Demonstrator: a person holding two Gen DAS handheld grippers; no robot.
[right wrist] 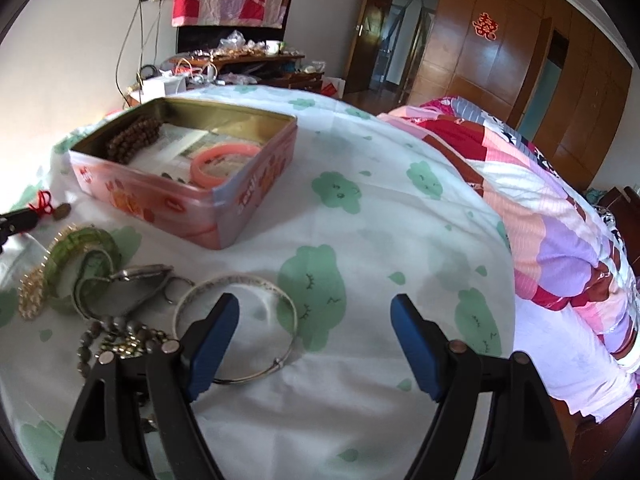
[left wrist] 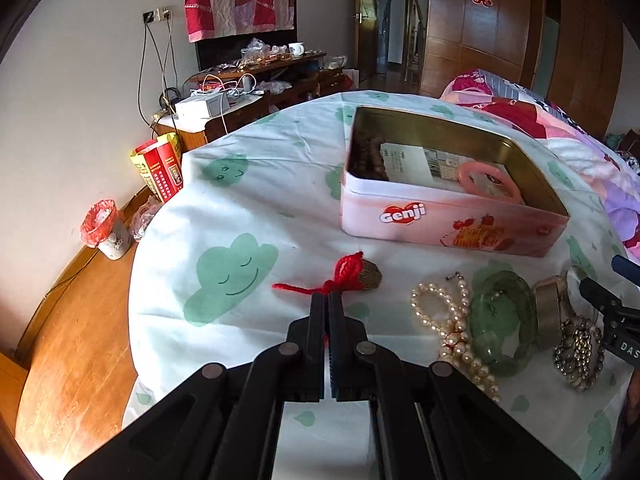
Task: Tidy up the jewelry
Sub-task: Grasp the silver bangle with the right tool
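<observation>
My left gripper (left wrist: pixel 328 297) is shut on the red cord of a knotted charm (left wrist: pixel 349 270) with a small brass piece, which lies on the cloud-print sheet (left wrist: pixel 240 208) in front of the pink tin (left wrist: pixel 440 222). The open tin (right wrist: pixel 180 204) holds brown beads (right wrist: pixel 134 138), a pink bangle (right wrist: pixel 224 160) and a paper. Right of the charm lie a pearl necklace (left wrist: pixel 452 320), a green bangle (left wrist: pixel 502 320), a mesh-band watch (left wrist: pixel 548 314) and a beaded bracelet (left wrist: pixel 580 354). My right gripper (right wrist: pixel 316 304) stands open over the sheet, its left finger above a silver bangle (right wrist: pixel 276 292).
A folded patchwork quilt (right wrist: pixel 540 208) lies on the bed to the right. The bed's left edge drops to a wooden floor (left wrist: pixel 76 340) with a small bin (left wrist: pixel 106 230) and a red bag (left wrist: pixel 160 170). A cluttered wooden desk (left wrist: pixel 256 80) stands by the far wall.
</observation>
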